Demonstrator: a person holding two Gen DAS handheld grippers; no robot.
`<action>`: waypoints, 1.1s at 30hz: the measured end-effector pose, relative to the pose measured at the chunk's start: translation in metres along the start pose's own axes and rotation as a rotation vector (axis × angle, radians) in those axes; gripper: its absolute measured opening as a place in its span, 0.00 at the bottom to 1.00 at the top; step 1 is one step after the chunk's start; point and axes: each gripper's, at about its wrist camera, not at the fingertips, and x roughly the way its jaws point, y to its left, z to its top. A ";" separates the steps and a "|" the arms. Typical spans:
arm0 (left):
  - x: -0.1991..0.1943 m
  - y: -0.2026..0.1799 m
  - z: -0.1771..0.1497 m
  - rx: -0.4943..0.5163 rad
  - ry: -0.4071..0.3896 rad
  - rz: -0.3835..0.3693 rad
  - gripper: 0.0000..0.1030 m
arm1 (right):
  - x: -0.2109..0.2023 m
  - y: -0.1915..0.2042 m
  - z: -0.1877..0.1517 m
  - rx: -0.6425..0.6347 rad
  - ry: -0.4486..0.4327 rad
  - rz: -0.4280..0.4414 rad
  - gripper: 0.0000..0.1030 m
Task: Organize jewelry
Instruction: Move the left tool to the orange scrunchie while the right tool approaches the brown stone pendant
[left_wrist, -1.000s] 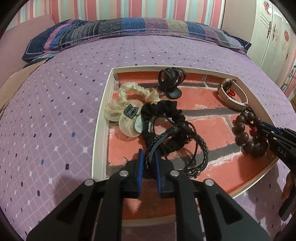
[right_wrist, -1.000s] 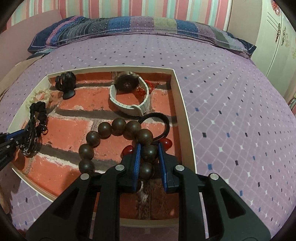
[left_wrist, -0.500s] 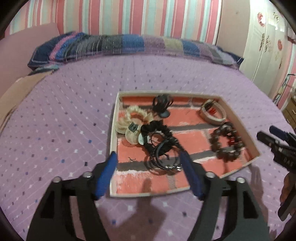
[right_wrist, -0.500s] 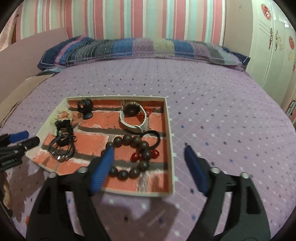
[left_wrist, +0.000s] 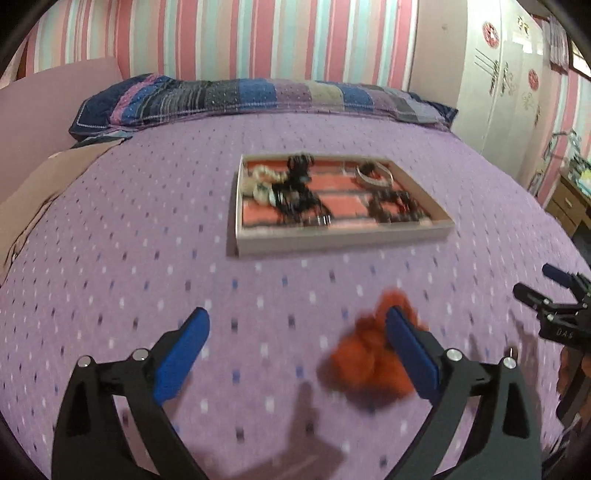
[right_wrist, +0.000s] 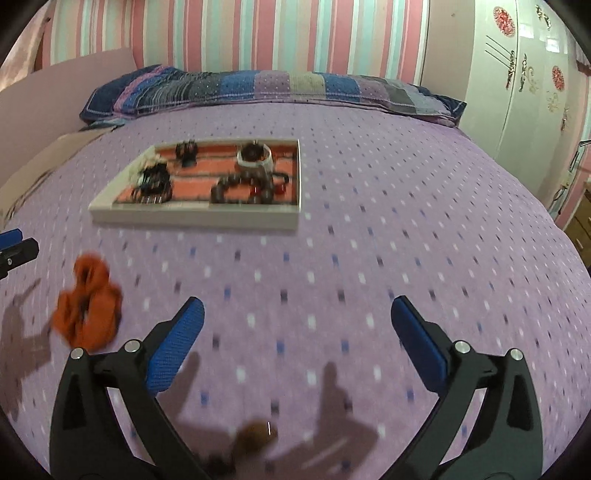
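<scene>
A: Both views are motion-blurred. Tray (left_wrist: 343, 242) contents smear together; in the left wrist view I get a cream scrunchie (left_wrist: 258, 184) at left, a black tangle of bands (left_wrist: 295, 195) in the middle, a pale bracelet (left_wrist: 375, 175) and dark beads (left_wrist: 391, 206) at right. Can't separate single pieces.

B: Anything cut off?

A: Brown blob (right_wrist: 255, 435) at the bottom edge of the right wrist view, between that tool's arms. Too blurred to name. The orange scrunchie (left_wrist: 365, 362) is partly hidden behind the left tool's right finger.

B: Room?

A: Bed with a purple dotted bedspread (left_wrist: 147, 240), patchwork pillow (left_wrist: 258, 96) along the far side, striped pink and teal wall (left_wrist: 258, 37) behind, white wardrobe (left_wrist: 509, 85) with decals at right.

B: Tools?

A: Left tool (left_wrist: 295, 350) spread wide, nothing between the blue pads. Right tool (right_wrist: 295, 339) the same, released and empty. In the left view the right tool shows at the right edge, over the bedspread.

B: Where's the jewelry relative to them?

A: Tray sits on the bedspread, well ahead of both tools. From the right view it lies ahead and to the left, with beads (right_wrist: 240, 188) and bracelet (right_wrist: 255, 157) toward its right side. Orange scrunchie lies loose on the bedspread outside the tray, near the left tool's right finger; in the right view it is just left of the right tool's left finger (right_wrist: 177, 343), apart from it.
</scene>
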 end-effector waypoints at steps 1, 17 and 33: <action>-0.004 -0.001 -0.010 0.001 0.002 0.012 0.91 | -0.008 -0.001 -0.011 0.011 -0.001 -0.006 0.96; -0.015 -0.015 -0.067 0.017 0.018 0.052 0.91 | -0.047 -0.014 -0.072 0.133 -0.033 -0.031 0.96; -0.008 -0.029 -0.068 0.068 -0.019 0.061 0.91 | -0.042 0.012 -0.090 0.030 -0.043 -0.040 0.96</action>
